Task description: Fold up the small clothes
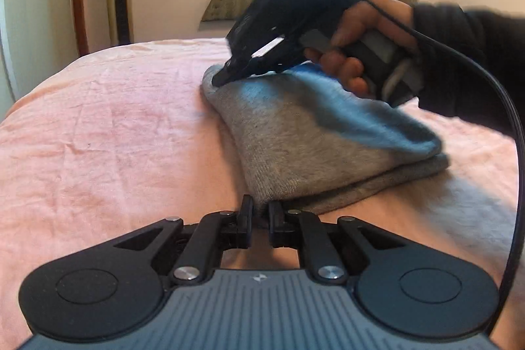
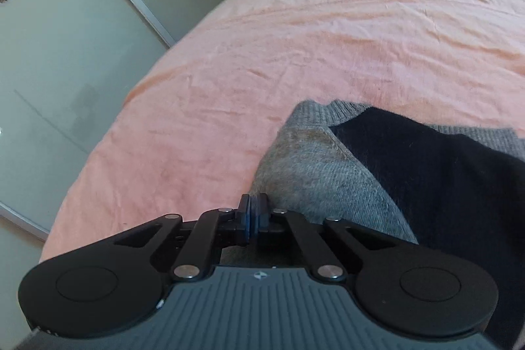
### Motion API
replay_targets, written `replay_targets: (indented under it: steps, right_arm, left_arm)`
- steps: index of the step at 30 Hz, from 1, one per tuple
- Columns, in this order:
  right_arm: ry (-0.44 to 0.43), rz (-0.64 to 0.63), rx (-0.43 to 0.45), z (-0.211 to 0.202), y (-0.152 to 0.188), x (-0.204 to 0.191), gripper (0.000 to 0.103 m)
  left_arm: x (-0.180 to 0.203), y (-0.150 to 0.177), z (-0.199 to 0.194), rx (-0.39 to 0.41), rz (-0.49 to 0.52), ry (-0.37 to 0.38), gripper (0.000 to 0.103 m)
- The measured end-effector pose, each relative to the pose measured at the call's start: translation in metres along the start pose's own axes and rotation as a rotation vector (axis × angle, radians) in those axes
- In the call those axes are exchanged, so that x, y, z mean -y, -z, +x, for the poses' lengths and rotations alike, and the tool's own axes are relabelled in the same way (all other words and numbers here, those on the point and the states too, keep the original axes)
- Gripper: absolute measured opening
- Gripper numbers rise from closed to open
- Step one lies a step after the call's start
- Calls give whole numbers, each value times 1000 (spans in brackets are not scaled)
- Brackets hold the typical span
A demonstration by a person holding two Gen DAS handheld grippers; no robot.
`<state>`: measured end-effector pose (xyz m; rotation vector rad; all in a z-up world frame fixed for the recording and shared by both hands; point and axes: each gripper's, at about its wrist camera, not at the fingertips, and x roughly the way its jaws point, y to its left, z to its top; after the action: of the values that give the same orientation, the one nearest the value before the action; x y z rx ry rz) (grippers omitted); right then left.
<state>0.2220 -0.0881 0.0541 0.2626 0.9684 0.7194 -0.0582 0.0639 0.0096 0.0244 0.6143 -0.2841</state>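
Grey garment (image 1: 295,133) — folded — pink bedspread (image 1: 115,120)

Left tongs (image 1: 261,220) nearly closed, right tongs (image 2: 252,218) pinched together, both angled downward.

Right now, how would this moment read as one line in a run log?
left gripper: shut on grey garment | right gripper: pinching blue-grey fabric | surface: pink bed | fold: unfinished

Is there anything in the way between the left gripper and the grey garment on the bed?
Nothing visible. The left gripper is already at the near edge of the grey garment, its jaws nearly closed with knit between them. The right gripper is at the garment's far corner, clear of the left one.
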Motion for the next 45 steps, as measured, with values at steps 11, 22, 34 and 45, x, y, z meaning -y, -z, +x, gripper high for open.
replay_targets:
  steps: [11,22,34,45]
  right_arm:
    - [-16,158,227,-149,74,48,66]
    - [181,155,69,-131,129,81,25]
    - [139,201,257,-148,53,98,89]
    - [290,102,90,-73,25,132,24]
  left_arm:
    - [-43,-47,-12,68,-220,89,43]
    - [-25,-68,93,-166,-268,92,38]
    - [-41,-118,81,-68,-259,43,81]
    - [-25,-112,143,-188,-237,-9,83]
